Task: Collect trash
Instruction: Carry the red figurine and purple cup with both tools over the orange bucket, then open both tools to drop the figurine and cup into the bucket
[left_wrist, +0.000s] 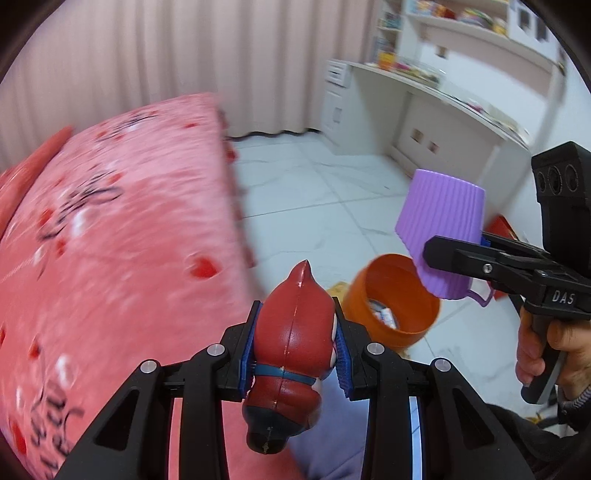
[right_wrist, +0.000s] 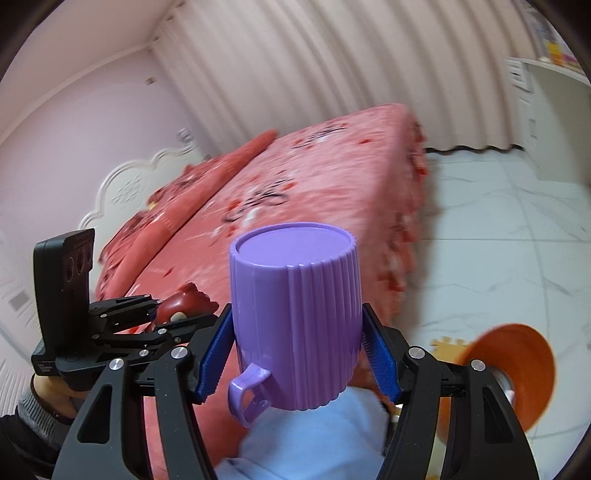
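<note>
left gripper (left_wrist: 295, 343) clamped on red toy figure (left_wrist: 291, 354) | right gripper (right_wrist: 297, 354) grips purple cup (right_wrist: 295, 317) (bottom up) | both near orange bin (left_wrist: 395, 299) on floor — centre each over the rim before letting go

Both hand-held grippers are angling downward: the left hand-held gripper (left_wrist: 295, 343) is clamping, and the right hand-held gripper (right_wrist: 295, 358) is seemingly gripping too.
</note>
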